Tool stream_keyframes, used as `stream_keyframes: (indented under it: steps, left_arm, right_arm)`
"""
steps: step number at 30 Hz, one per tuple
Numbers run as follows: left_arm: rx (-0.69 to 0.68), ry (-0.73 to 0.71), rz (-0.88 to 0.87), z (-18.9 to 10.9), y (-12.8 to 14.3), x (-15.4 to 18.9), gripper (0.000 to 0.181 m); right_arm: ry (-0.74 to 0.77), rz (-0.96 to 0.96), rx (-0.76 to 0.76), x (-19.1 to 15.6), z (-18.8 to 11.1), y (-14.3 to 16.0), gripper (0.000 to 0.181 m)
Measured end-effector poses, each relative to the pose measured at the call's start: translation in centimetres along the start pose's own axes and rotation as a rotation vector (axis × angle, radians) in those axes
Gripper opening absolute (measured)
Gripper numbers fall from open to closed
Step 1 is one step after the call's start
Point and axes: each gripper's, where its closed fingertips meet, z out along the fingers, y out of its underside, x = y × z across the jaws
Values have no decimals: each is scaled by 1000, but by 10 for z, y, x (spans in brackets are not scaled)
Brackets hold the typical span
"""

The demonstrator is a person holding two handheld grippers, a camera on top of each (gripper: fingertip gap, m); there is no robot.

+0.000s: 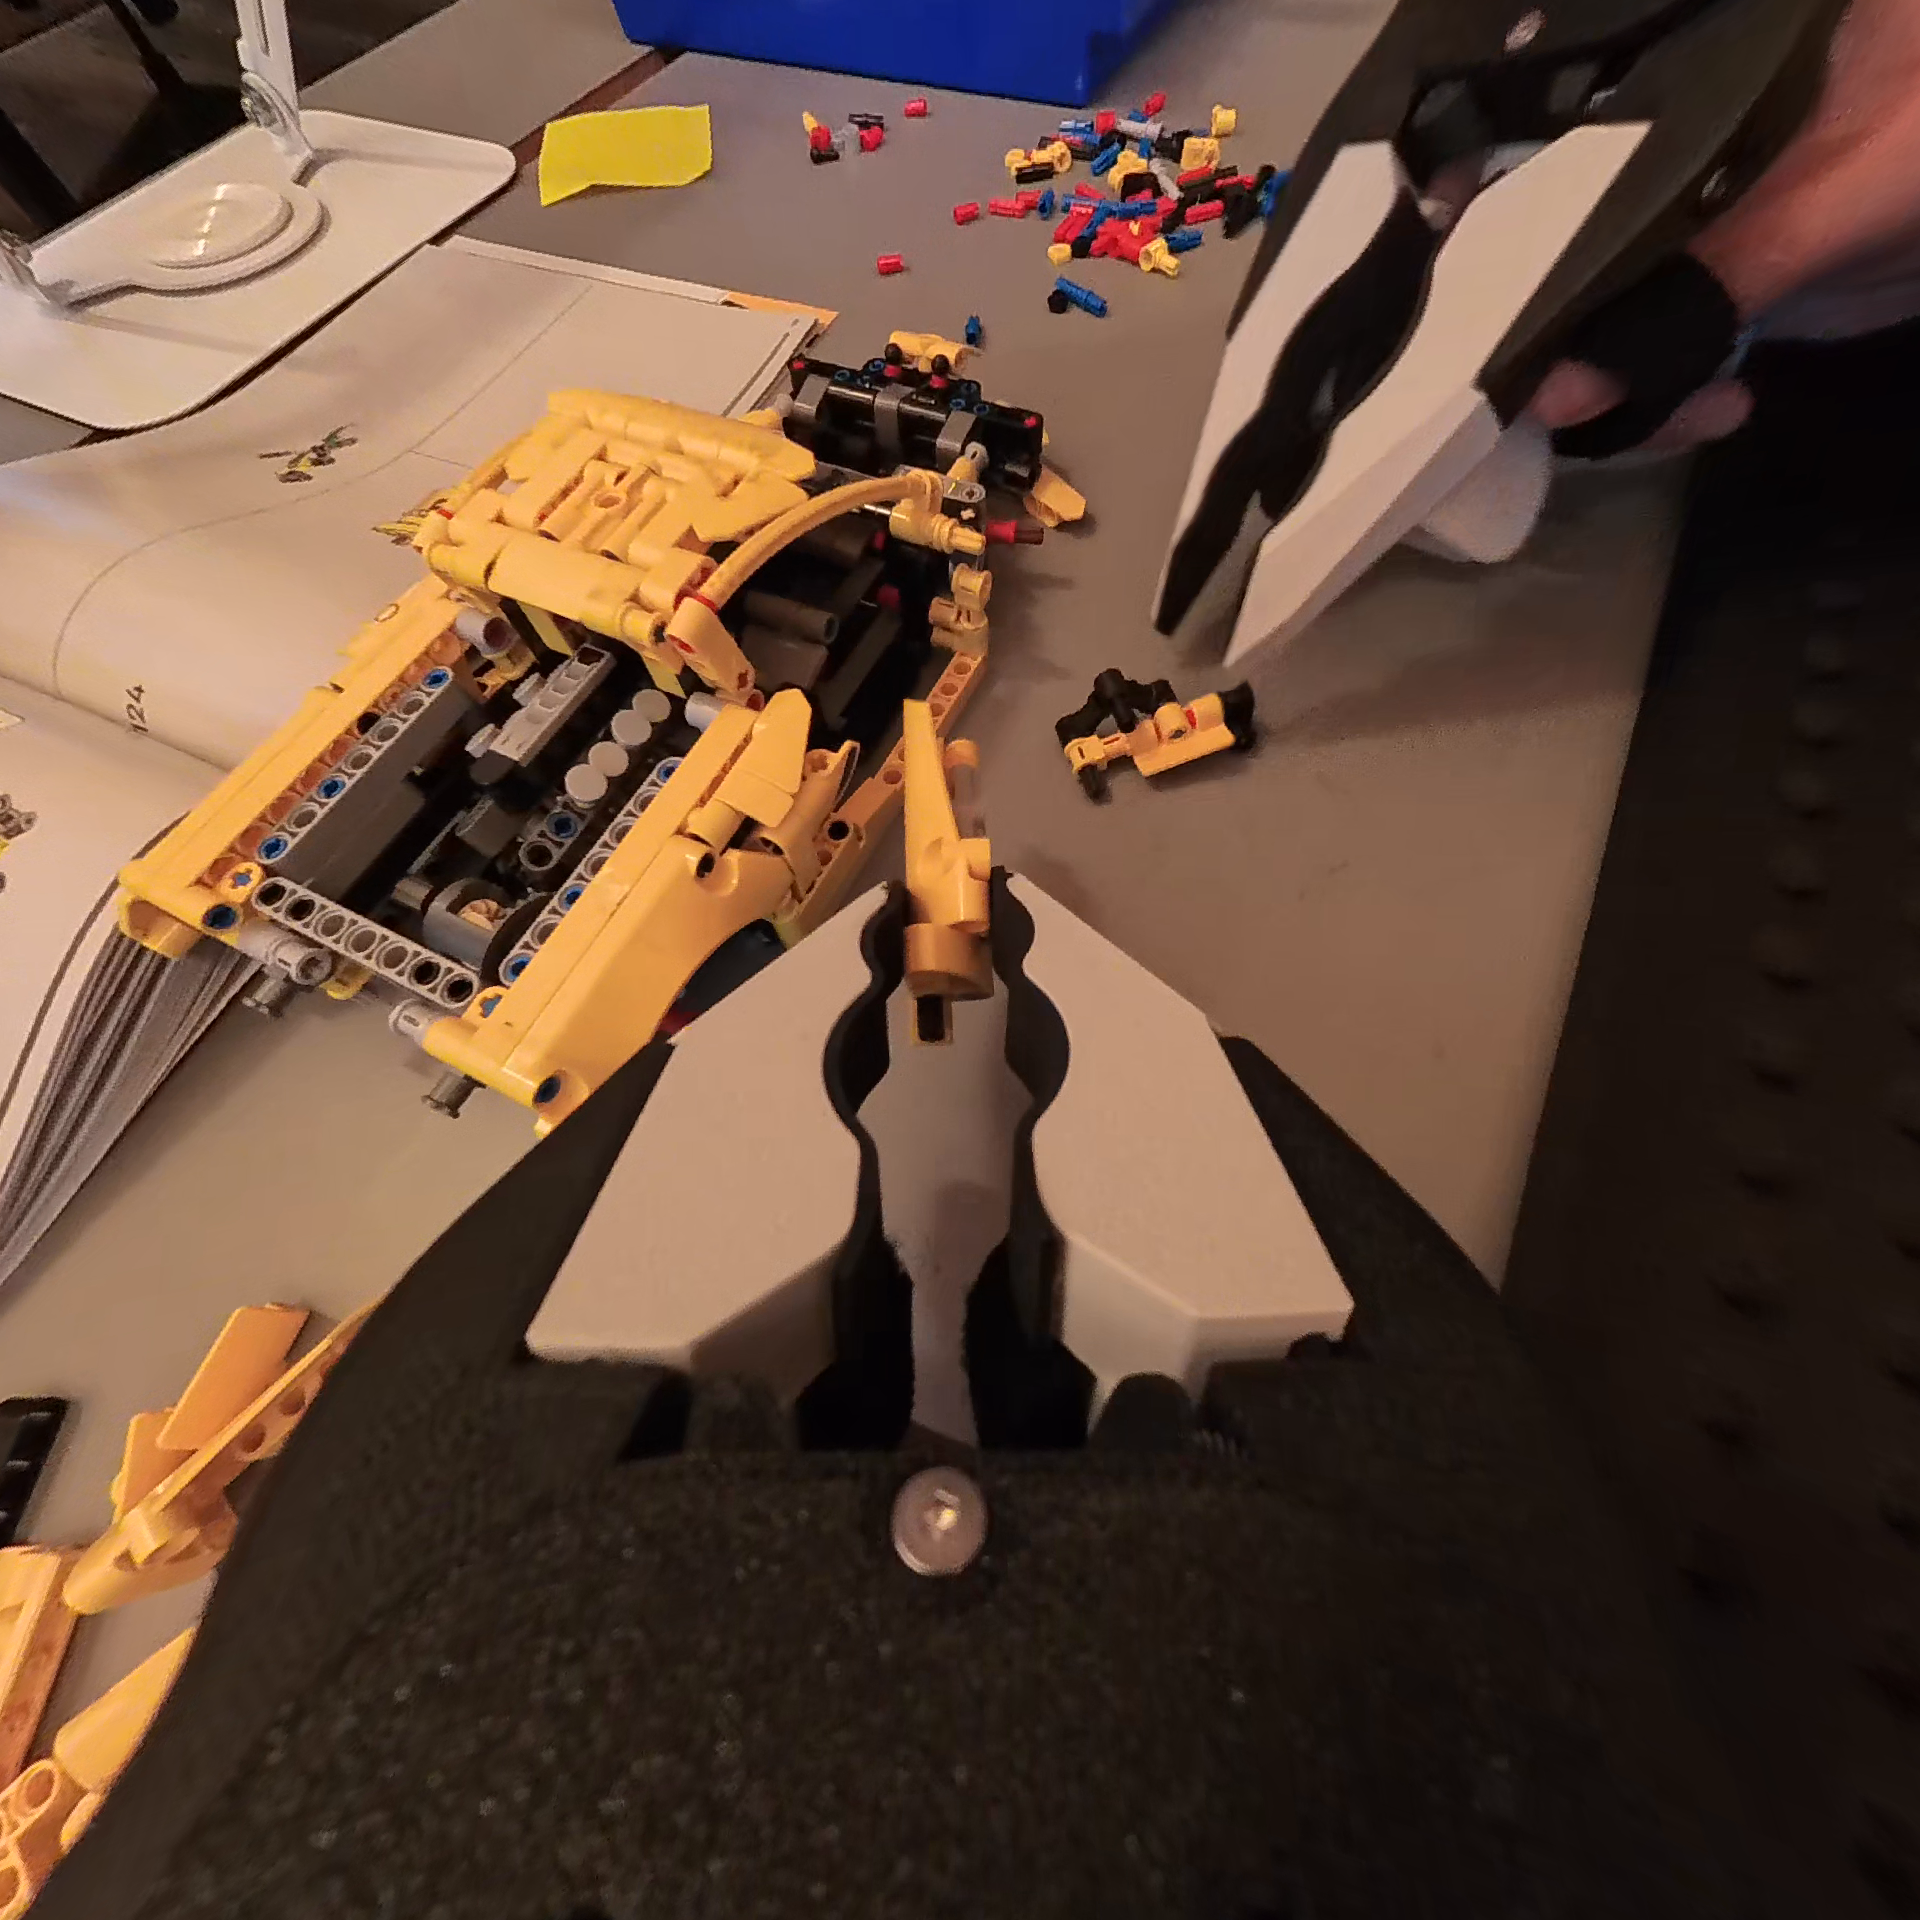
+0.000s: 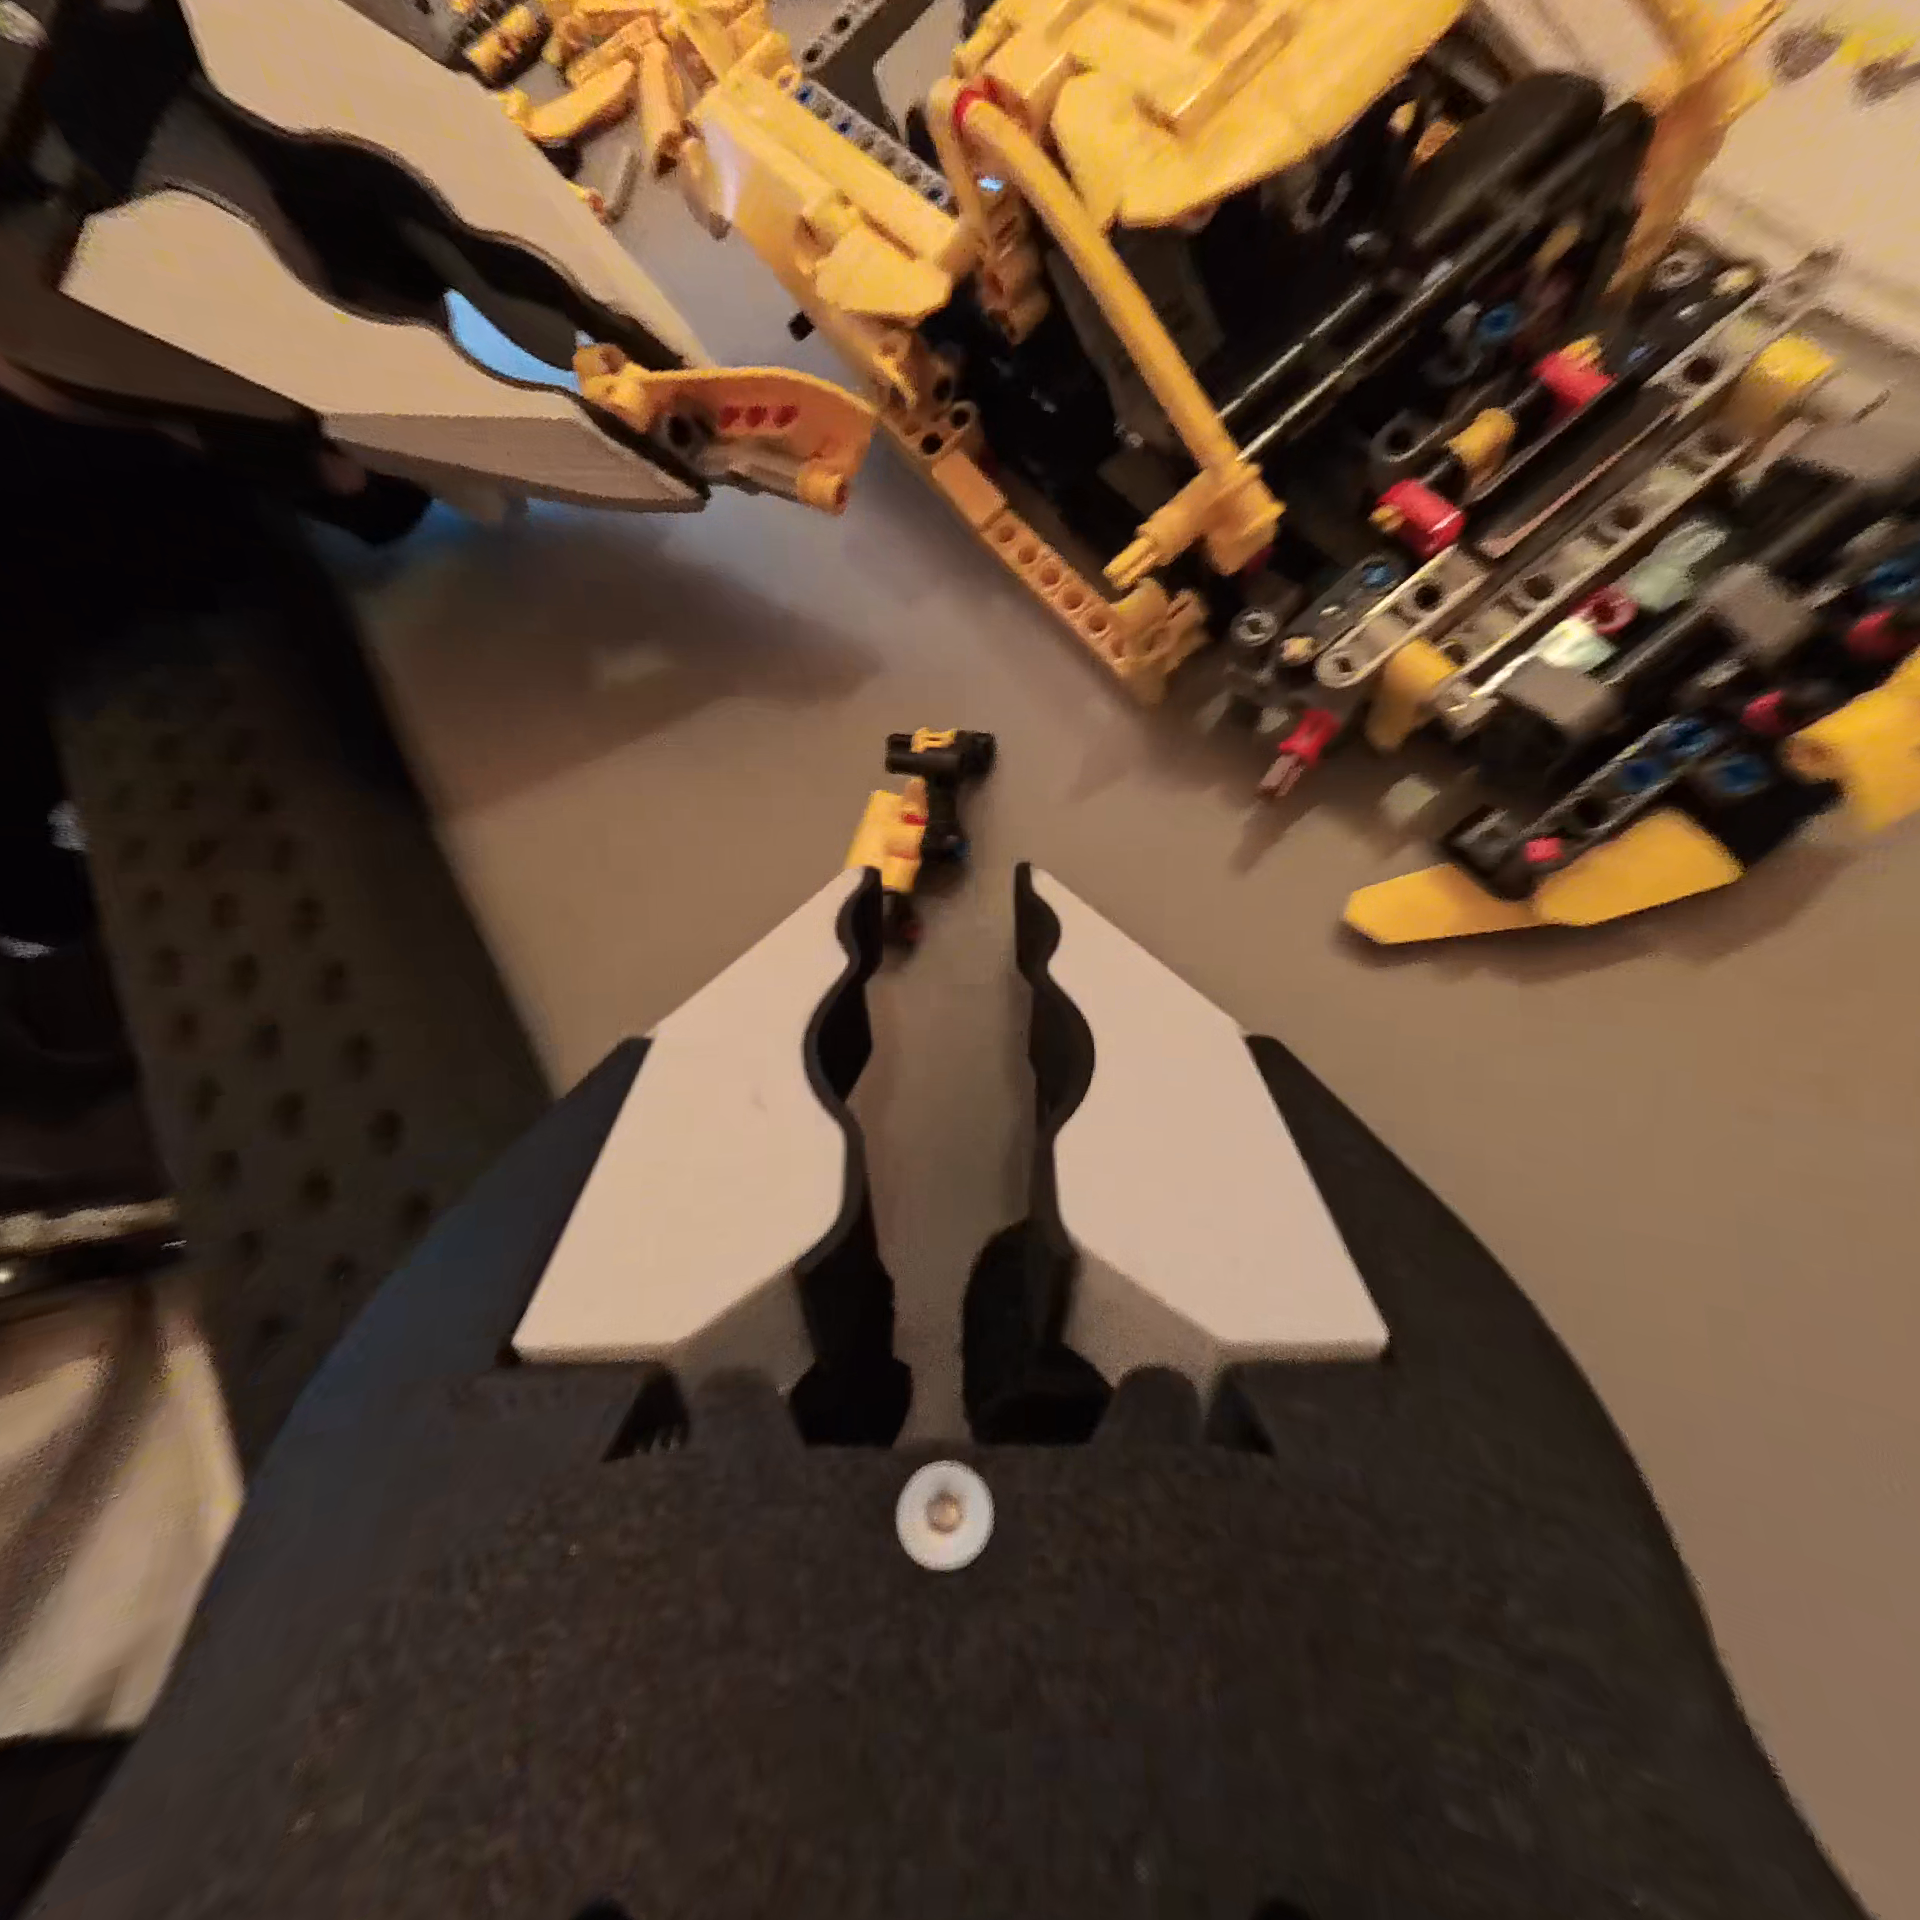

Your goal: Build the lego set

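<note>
Car build (image 1: 582, 727) mostly yellow w/ black & grey inside, blue/red pins. Loose bits (image 1: 1122, 197) red, blue, black, yellow. Table (image 1: 1299, 935) grey. Bin (image 1: 883, 42) blue.

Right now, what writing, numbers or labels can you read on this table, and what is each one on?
Instruction booklet: one printed page number near its page edge; I won't quote it.
Yellow paper slip: blank as seen.
Lego car, and yellow piece in left gripper: no markings visible.
</note>
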Motion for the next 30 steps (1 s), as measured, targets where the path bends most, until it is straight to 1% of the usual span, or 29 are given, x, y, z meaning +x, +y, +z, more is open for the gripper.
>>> stream_keyframes:
  steps: [2, 3, 7, 8, 9, 10, 12, 14, 16, 18, 20, 22, 25, 26, 28, 30]
  left_arm:
    - [-5, -5, 2, 0, 1, -1, 15]
    - [-4, -9, 4, 0, 1, -1, 15]
    - [2, -12, -5, -1, 0, -3, 15]
    - [2, -14, -7, -2, 0, -4, 15]
    - [0, -18, -8, -2, 1, -5, 15]
    - [-1, -22, -9, -2, 1, -6, 15]
    - [-1, -17, -14, -2, 1, -5, 15]
    - [2, -18, -12, -2, 0, -5, 15]
    - [-1, -18, -10, -2, 1, -5, 15]
    - [-6, -19, -13, -2, 2, -5, 15]
    - [-8, -16, -19, -1, 3, -6, 15]
    - [-7, -10, -21, -1, 2, -5, 15]
    - [-4, -13, -20, -1, 2, -5, 15]
    - [-2, -14, -22, -2, 2, -6, 15]
    - [4, -13, -29, -2, 1, -6, 15]
    - [7, -11, -32, -2, 0, -6, 15]
  right_arm:
    - [0, -6, -24, 6, 3, 2, 24]
    - [-41, 22, -30, 0, 5, 3, 25]
    - [-241, 115, -54, -40, 11, 6, 25]
    - [-282, 122, -49, -51, 10, 5, 25]
    - [-292, 111, -31, -56, 7, 3, 22]
    - [-281, 77, -6, -56, 4, -1, 20]
    - [-249, -58, 44, -51, 0, -9, 20]
    - [-181, -204, 103, -36, 1, -17, 24]
    - [-195, -325, 129, -28, 4, -18, 26]
    - [-181, -311, 33, -13, 13, -7, 26]
    - [-277, -232, -41, -24, 18, 2, 26]
    - [-317, -232, -20, -37, 23, -1, 27]
    - [-382, -277, 71, -59, 18, -12, 27]
    - [-372, -304, 72, -58, 16, -11, 27]
    - [-298, -397, 83, -45, 14, -11, 25]
    - [-201, -547, 110, -32, 16, -15, 31]
